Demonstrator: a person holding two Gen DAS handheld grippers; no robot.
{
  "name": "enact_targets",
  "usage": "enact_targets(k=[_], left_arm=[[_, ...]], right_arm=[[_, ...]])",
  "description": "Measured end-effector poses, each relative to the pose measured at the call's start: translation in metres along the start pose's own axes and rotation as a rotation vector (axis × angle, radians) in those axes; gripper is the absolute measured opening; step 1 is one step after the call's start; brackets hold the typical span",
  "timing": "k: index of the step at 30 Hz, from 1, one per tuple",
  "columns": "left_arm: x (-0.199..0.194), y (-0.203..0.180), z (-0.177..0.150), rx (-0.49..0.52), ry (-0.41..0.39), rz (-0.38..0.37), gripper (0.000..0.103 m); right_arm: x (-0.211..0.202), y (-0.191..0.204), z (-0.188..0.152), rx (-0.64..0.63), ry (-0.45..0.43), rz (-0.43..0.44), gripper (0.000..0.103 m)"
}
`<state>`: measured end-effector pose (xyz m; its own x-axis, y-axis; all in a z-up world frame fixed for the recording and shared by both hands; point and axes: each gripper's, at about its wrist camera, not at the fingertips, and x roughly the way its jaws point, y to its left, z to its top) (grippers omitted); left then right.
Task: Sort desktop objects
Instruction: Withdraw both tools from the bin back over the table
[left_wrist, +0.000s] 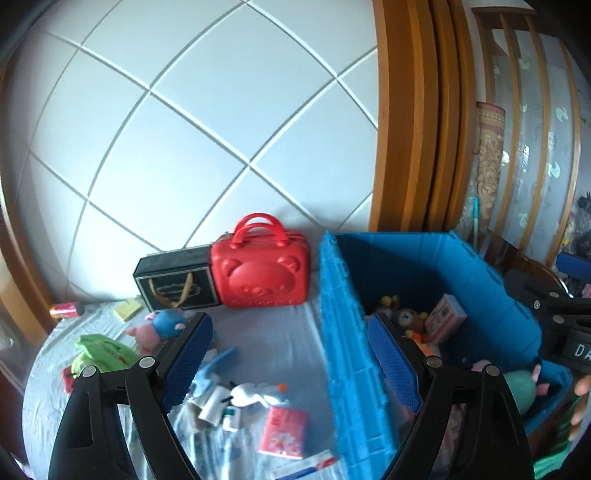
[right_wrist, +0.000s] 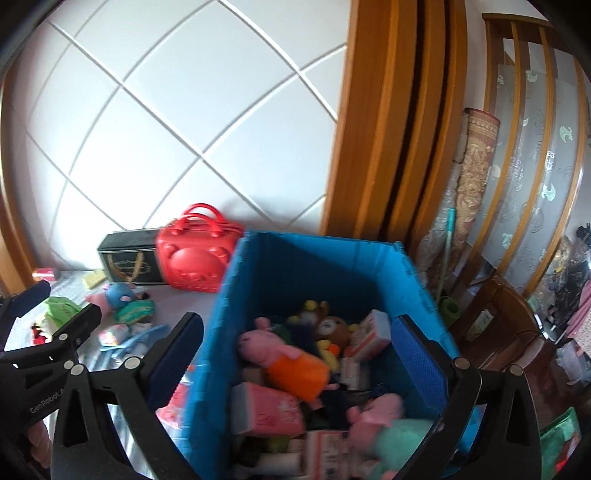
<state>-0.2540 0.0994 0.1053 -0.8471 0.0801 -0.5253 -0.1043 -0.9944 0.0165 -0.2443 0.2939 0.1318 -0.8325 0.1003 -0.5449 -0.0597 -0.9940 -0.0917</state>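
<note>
Tiled wall (left_wrist: 192, 110), one blue bin (right_wrist: 295, 266)

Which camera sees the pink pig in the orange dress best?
The right wrist view. It looks down into the blue bin, so the pink pig in the orange dress shows lying on top of the pile. In the left wrist view the bin's wall hides that spot, so this pig does not show.

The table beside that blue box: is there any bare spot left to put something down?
Yes. A bare strip of cloth lies in front of the red bear case, bordered right by the blue crate. Nearer, it is crowded: white plush, pink packet, and leftward the blue pig plush and green bag. The crate itself is piled with toys.
</note>
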Motion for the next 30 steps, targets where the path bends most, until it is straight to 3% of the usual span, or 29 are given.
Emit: enact_targets(k=[8, 14, 20, 25, 30], left_arm=[[-0.012, 0.145, -0.084, -0.058, 0.033, 0.061, 0.094], [0.022, 0.217, -0.158, -0.114, 0.161, 0.062, 0.094], [0.078, 0.254, -0.239, -0.221, 0.327, 0.108, 0.094], [0.112, 0.272, -0.294, -0.258, 0.453, 0.189, 0.094], [0.122, 0.308, -0.31, -0.287, 0.515, 0.303, 0.094]], right_arm=[[-0.024, 0.116, -0.056, 0.047, -0.019, 0.177, 0.103], [-0.002, 0.186, -0.108, 0.038, 0.062, 0.261, 0.103], [0.054, 0.237, -0.172, -0.016, 0.229, 0.296, 0.103], [0.124, 0.266, -0.216, -0.043, 0.392, 0.359, 0.103], [0.177, 0.297, -0.223, -0.066, 0.466, 0.439, 0.103]])
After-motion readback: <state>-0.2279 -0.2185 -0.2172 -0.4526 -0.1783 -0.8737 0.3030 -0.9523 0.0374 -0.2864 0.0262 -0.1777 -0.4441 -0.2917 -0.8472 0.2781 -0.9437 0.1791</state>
